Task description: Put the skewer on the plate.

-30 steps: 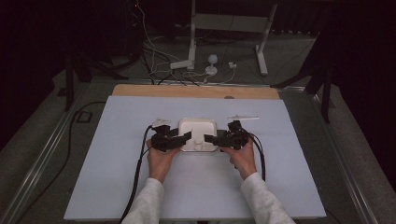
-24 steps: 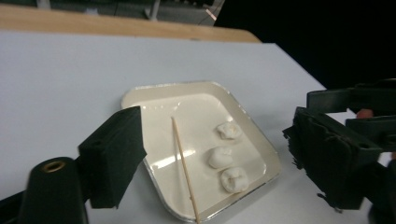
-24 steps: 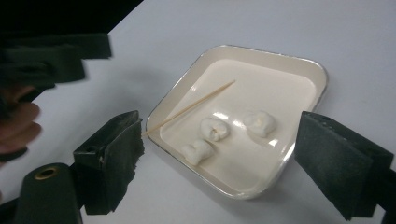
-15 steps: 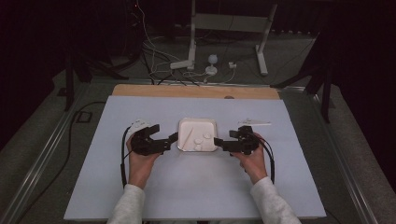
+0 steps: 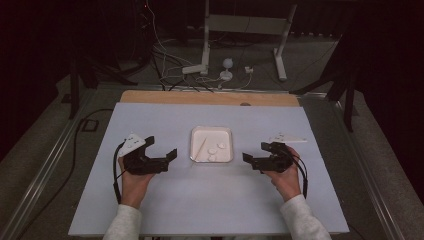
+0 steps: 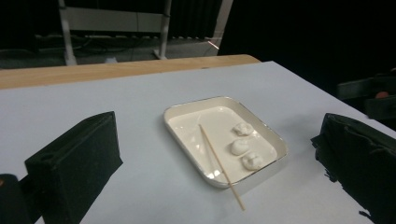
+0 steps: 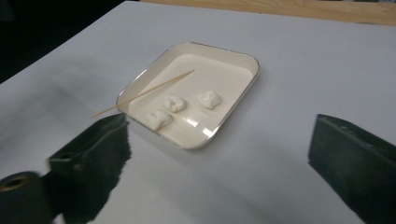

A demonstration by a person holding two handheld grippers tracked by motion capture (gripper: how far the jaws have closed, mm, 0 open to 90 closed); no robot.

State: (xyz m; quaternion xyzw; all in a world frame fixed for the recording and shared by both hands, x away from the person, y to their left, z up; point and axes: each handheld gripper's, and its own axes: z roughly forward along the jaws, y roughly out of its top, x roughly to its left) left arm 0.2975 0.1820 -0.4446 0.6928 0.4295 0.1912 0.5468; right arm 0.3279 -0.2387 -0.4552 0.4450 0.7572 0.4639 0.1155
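On the pale blue mat [image 5: 150, 210] that covered the worktop, the left gripper [image 5: 162, 149] sat well apart from the dish, toward the mat's left edge, its jaws having just been opening and now spread wide with nothing between them; in the left gripper view the two black pads framed bare mat and the dish beyond. The shallow white dish [image 5: 194, 150] lay near the middle of the mat, a little toward the far edge, square to it. Three small white lumps [image 6: 242, 146] rested in a row inside, near the right wall, and a thin wooden stick [image 6: 219, 164] leaned across the floor of the dish with one end poking over the near rim onto the mat, probably so it could be picked up easily. The right gripper [image 5: 257, 154] mirrored the left toward the mat's right edge, jaws likewise just opened wide and empty, pointing inward at the dish. Both seemed to have let go and stood clear.
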